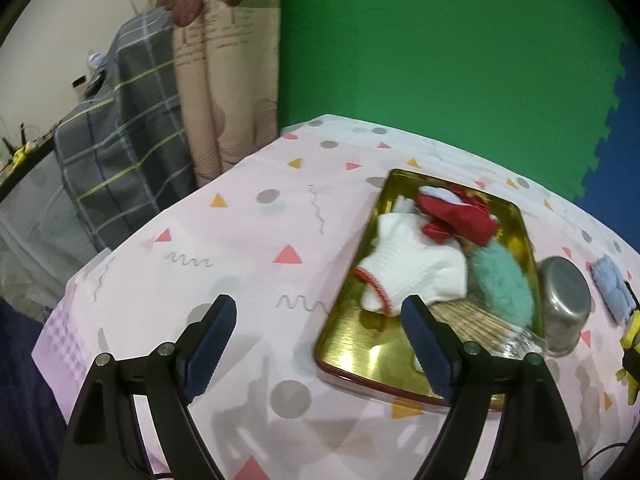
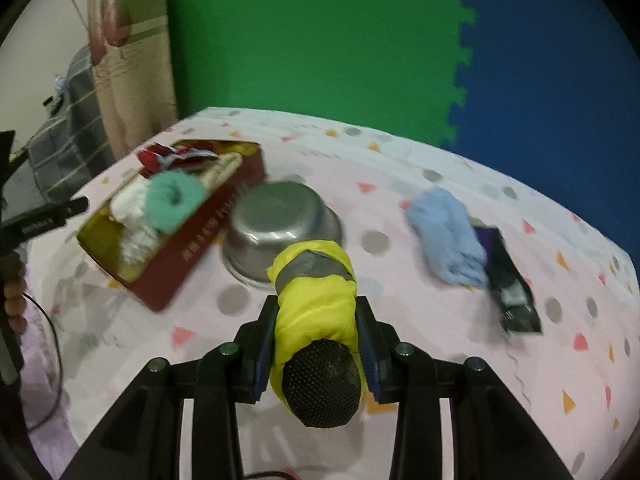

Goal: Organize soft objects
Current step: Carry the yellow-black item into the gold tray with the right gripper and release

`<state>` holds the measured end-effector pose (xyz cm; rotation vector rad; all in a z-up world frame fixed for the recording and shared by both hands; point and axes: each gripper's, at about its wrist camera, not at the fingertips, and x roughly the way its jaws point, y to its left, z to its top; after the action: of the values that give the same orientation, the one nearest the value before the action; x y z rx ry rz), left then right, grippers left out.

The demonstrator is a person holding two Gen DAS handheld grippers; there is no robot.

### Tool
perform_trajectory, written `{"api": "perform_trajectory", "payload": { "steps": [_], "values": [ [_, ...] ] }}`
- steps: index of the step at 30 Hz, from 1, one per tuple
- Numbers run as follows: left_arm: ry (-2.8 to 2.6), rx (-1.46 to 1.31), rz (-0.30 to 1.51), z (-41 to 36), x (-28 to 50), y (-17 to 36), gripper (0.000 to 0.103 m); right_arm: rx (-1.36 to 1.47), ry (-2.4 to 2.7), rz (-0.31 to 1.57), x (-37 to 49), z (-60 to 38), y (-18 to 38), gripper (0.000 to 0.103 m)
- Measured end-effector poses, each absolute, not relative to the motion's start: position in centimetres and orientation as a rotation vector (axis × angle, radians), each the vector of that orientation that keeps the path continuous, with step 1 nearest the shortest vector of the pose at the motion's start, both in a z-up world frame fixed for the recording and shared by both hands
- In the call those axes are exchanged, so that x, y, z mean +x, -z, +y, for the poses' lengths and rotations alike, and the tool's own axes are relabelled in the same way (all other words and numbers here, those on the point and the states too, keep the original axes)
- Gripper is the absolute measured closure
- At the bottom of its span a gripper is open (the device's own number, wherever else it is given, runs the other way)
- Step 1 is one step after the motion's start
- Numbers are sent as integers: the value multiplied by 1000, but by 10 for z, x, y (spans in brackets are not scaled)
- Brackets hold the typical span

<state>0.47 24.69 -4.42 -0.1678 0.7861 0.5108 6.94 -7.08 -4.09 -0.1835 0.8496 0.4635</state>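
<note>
Gold tray (image 1: 520, 236), yellow bundle (image 2: 316, 304), mint puff (image 2: 170, 200), pale-blue cloth (image 2: 444, 232)

**Open tongs above the patterned counter, beside a filled gold tray**

The left tongs (image 1: 316, 344) are held wide apart with nothing between the blue pads (image 1: 210, 346). A gold tray (image 1: 352, 356) is seen on the pink-patterned counter (image 1: 240, 216), and in it are piled a white sock (image 1: 416, 268), a red cloth (image 1: 456, 216) and a teal fluffy item (image 1: 502, 280). An upturned steel bowl (image 1: 566, 300) is set just beside the tray's right rim. Further right, a light blue cloth (image 1: 612, 284) is laid. Part of a yellow item (image 1: 632, 344) is cut off at the right edge.
</note>
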Motion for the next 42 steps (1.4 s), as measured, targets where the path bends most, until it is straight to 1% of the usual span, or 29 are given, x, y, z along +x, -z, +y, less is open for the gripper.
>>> {"api": "perform_trajectory", "payload": {
  "steps": [12, 23, 29, 39, 42],
  "values": [
    [-583, -171, 784, 269, 0, 43, 21, -186, -669, 809, 77, 35, 18, 66],
    [-637, -201, 783, 290, -5, 38, 20, -220, -757, 840, 78, 106, 32, 66],
    [-655, -223, 777, 298, -9, 36, 20, -237, -764, 858, 81, 131, 42, 66],
    [-663, -256, 782, 303, -10, 37, 20, -239, -763, 902, 85, 144, 58, 66],
    [-659, -261, 784, 303, -10, 36, 20, -231, -760, 907, 85, 145, 60, 64]
  ]
}}
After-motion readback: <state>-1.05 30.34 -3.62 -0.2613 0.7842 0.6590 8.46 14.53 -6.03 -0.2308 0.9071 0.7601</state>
